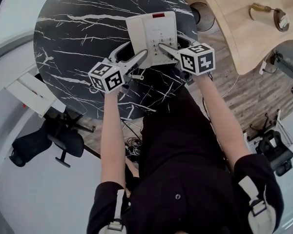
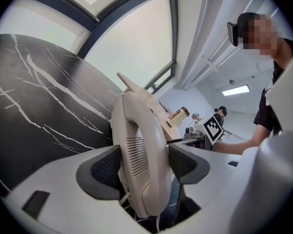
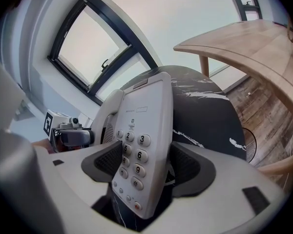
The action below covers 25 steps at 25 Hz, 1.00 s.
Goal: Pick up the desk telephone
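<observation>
The table [image 1: 63, 52] is black marble with thin white veins. The phone [image 1: 154, 28] is cream, with a red strip at its far edge, pale grey keys [image 3: 136, 155] with dark digits, and one small red-orange button low on its face. The handset [image 2: 141, 145] is cream too, with a grille of fine slots. The left gripper [image 1: 134, 50] and right gripper [image 1: 168, 42] are light grey with dark grey dimpled pads [image 2: 105, 169]. Their cubes [image 1: 107, 77] are white with black square markers. The desk [image 1: 234, 28] is pale wood, the floor [image 1: 244, 96] grey-brown planks, the chair [image 1: 44, 143] black and the shirt [image 1: 180, 169] black.
</observation>
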Motion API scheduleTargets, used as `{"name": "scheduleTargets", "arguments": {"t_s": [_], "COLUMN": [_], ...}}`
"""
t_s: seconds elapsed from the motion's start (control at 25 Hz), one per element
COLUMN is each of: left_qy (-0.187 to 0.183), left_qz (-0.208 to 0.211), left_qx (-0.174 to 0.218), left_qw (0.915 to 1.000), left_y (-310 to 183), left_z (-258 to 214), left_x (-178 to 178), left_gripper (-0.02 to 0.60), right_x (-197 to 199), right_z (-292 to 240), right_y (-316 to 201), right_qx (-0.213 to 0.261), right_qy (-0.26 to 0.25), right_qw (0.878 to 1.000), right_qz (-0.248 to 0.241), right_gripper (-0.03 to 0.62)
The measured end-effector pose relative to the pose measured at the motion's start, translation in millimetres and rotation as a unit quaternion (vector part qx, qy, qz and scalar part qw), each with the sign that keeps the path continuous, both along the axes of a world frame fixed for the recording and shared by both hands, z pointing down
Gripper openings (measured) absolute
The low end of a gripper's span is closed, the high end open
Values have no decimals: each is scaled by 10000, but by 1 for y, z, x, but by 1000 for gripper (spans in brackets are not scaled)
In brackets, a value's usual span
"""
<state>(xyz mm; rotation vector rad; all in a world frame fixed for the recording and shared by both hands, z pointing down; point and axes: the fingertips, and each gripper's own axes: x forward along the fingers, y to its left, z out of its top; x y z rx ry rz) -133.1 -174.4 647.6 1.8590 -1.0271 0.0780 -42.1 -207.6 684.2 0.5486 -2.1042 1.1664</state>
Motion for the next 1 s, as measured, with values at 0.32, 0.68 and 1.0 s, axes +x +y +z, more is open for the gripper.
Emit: {"name": "scheduleTargets", "arguments": {"t_s": [0.32, 0.68, 1.0], "left_qy": [-36, 51, -25], "left_qz": [-245, -349, -518], "left_qx": [-264, -471, -309], "left_qw": [9993, 9983, 9982], "left_y": [2, 25, 56], "left_z": [-1, -8, -35], "left_x": [1, 11, 8], "left_gripper": [308, 304, 302], "right_x": [2, 12, 8], "right_z": [0, -11, -36], "right_y": [0, 19, 48], "right_qx": [-92, -150, 17], "right_qy": [61, 175, 78], "right_qw": [9999, 9996, 9998], "right_qz": [-62, -190, -192], "right_gripper": [318, 316, 315]}}
